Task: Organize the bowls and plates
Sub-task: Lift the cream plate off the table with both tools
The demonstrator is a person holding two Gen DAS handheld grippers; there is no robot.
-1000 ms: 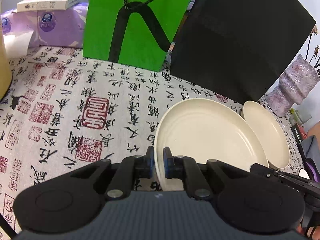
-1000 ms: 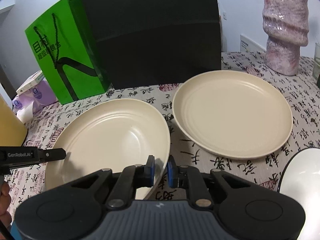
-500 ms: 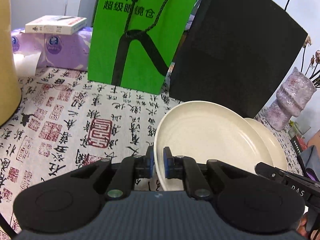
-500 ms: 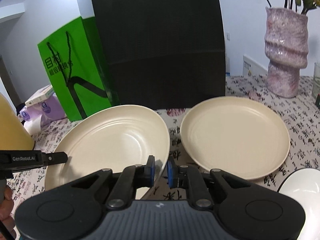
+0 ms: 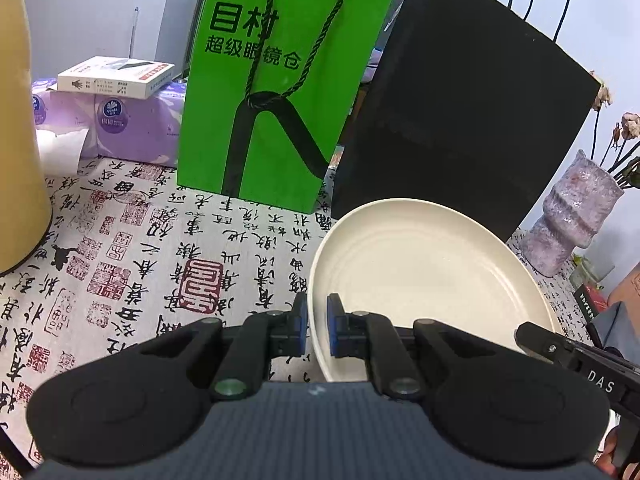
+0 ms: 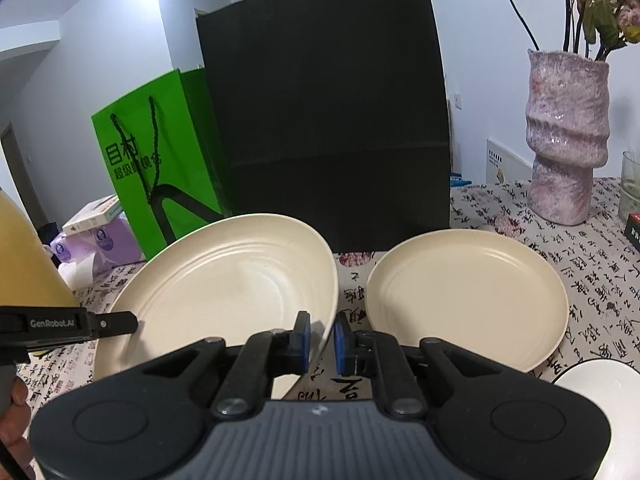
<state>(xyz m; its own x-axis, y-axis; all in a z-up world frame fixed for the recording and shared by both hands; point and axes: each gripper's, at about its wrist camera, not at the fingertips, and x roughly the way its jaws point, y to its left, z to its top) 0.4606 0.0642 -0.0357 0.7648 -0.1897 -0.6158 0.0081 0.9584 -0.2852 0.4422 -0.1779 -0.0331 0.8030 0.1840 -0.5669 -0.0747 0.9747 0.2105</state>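
Both the left tongs [image 5: 317,326] and right tongs [image 6: 321,338] pinch opposite rims of one cream plate [image 6: 224,292] tilted above the calligraphy-printed counter [image 5: 160,248], beside a second plate [image 6: 466,300] lying before green bag [image 5: 276,80] and black bag [image 6: 328,120].

Pale wall [image 6: 100,52], calligraphy-print tablecloth [image 5: 132,264], wall socket [image 6: 457,100].

Each fisheye camera sat close behind its own fingers, angled down across the table [image 5: 120,264]. The left view faced the green bag [image 5: 276,92]; the right faced the black bag [image 6: 328,120]. Both shared the raised plate [image 5: 420,276] and both bags.
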